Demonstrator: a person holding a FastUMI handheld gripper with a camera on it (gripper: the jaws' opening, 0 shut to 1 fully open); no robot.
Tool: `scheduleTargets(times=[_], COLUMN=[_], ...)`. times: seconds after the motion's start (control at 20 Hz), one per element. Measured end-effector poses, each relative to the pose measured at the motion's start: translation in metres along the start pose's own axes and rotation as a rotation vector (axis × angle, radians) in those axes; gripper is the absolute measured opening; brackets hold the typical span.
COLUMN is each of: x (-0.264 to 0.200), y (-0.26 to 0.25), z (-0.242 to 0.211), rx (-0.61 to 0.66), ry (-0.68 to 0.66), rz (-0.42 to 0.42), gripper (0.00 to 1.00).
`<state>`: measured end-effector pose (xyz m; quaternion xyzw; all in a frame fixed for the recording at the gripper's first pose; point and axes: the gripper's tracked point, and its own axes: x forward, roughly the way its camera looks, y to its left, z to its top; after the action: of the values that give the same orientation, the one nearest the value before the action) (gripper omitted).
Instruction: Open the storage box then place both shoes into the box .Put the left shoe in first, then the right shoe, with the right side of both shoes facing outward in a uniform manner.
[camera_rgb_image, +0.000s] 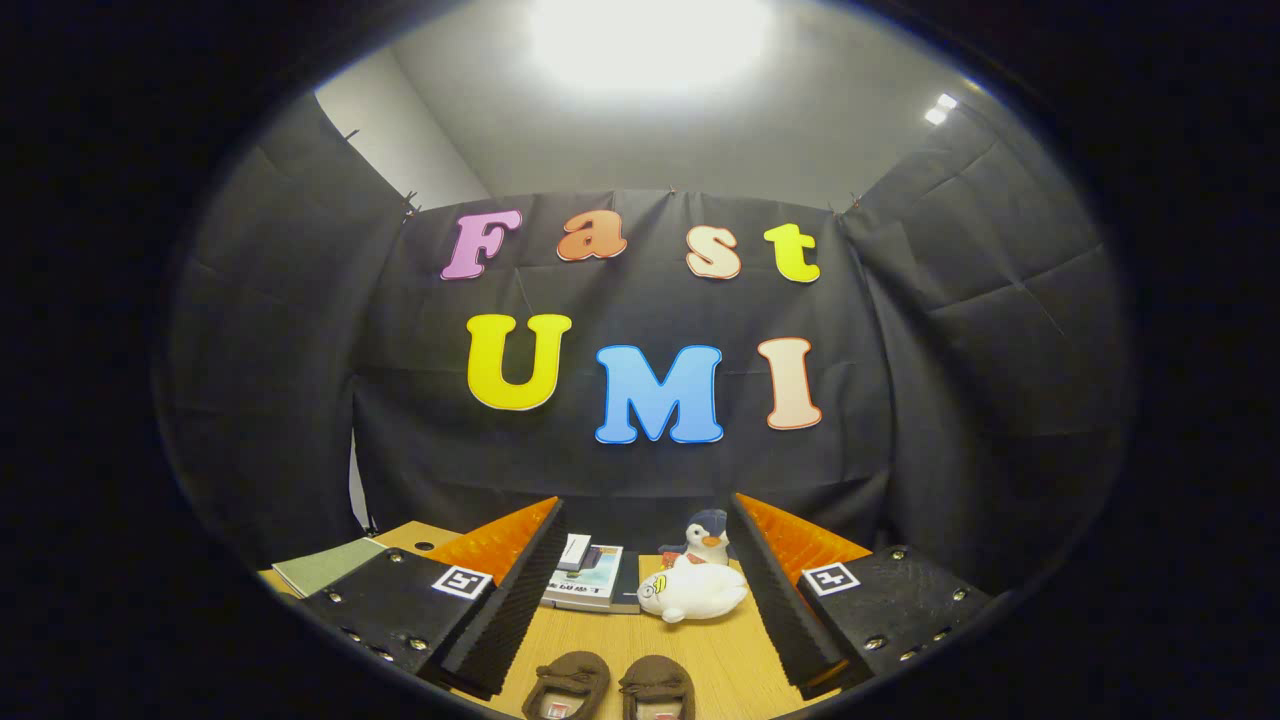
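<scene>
1. Gripper view: gripper (640, 590) held level above a wooden table (720, 660), aimed at the black cloth back wall (300, 350) of the booth.
2. Fingers (520, 590) spread wide apart, nothing between the pads, touching nothing.
3. Pair of brown shoes (610, 688) on the table, low between the fingers, close to the gripper; side by side, toes pointing away toward the wall.
4. Left brown shoe (567, 685) nearer the left finger, right brown shoe (657, 687) nearer the right finger; the two are just beside each other, cannot tell if they touch. Lower part of both cut off.
5. Beyond the shoes, between the fingertips: white plush toy (692, 590) lying on the table.
6. Behind the white plush, a small penguin toy (707, 537) sits upright, near the right finger's tip.
7. To the left of the plush: a stack of books (588, 580) flat on the table, a small white box (574, 550) on top.
8. Green notebook (325, 565) on the table outside the left finger.
9. Bright ceiling light (650, 35) overhead.
</scene>
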<state>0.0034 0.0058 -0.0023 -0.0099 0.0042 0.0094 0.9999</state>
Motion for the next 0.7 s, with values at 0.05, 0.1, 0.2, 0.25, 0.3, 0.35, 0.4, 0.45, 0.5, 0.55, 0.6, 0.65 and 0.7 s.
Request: scheduleTargets(times=[0.05,0.1,0.2,0.25,0.3,0.35,0.4,0.45,0.5,0.55,0.6,0.65,0.7], x=[-0.0013,-0.0018,-0.0029,-0.0037,-0.0044,-0.0046,-0.0049,-0.0054,-0.0063,-0.0068,-0.0072,-0.0074,-0.0081], y=[0.0001,0.0000,0.0003,-0.0001,0.0000,-0.0005,-0.0002,-0.0001,0.0008,0.0015,0.0031,0.0059,0.0089], z=[0.0012,0.0012,0.0023,0.0031,0.0029,0.0031,0.0031,0.0032,0.0031,0.0043,0.0032,0.0025,0.0010], rx=[0.000,0.001,0.001,0.001,0.002,0.003,0.004,0.006,0.009,0.013,0.019,0.028,0.040], ry=[-0.002,-0.004,-0.007,-0.008,-0.010,-0.010,-0.010,-0.010,-0.011,-0.011,-0.010,-0.007,-0.002], rz=[-0.001,-0.001,-0.003,-0.004,-0.005,-0.007,-0.007,-0.008,-0.007,-0.005,-0.002,0.007,0.017], gripper=[0.97,0.97,0.97,0.97,0.97,0.97,0.97,0.97,0.97,0.97,0.97,0.97,0.97])
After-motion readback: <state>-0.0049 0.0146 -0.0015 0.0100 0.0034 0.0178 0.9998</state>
